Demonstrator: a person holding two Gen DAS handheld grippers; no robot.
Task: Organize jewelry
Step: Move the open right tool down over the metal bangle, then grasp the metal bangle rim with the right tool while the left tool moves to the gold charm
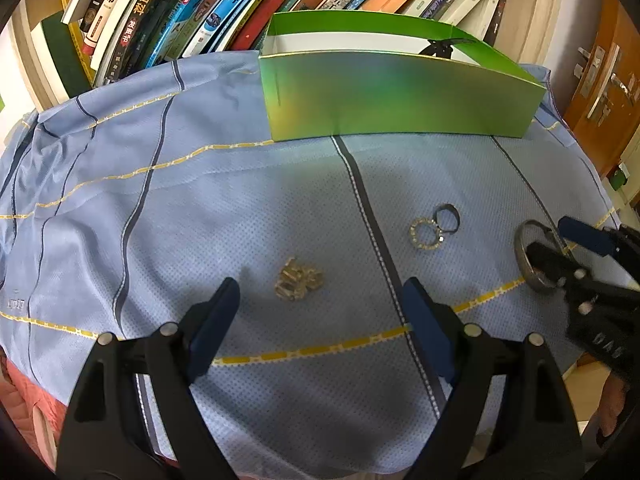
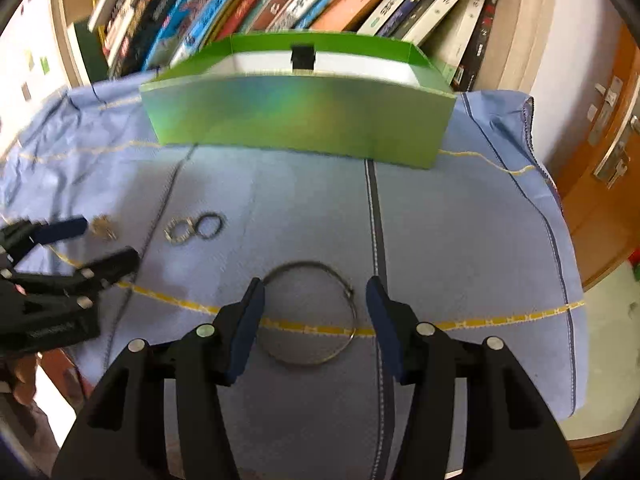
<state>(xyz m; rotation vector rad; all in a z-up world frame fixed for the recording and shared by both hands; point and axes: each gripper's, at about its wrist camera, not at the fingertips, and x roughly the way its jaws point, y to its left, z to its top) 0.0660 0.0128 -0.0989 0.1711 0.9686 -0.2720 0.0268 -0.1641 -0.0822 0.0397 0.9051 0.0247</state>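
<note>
A gold chain clump [image 1: 299,279] lies on the blue cloth just ahead of my open left gripper [image 1: 322,300]. Two small rings lie side by side, one sparkly [image 1: 425,233] and one dark [image 1: 448,218]; the right wrist view shows them too [image 2: 194,227]. A thin silver bangle [image 2: 308,312] lies flat between the fingers of my open right gripper [image 2: 316,300], untouched as far as I can see. The left wrist view shows the bangle [image 1: 528,258] under the right gripper [image 1: 560,240]. An open green box [image 1: 400,92] stands at the back.
The blue cloth [image 1: 200,208] covers the table. A shelf of books [image 1: 240,4] stands right behind the box. A wooden door [image 1: 600,80] is at the right. The table's front edge is close to both grippers.
</note>
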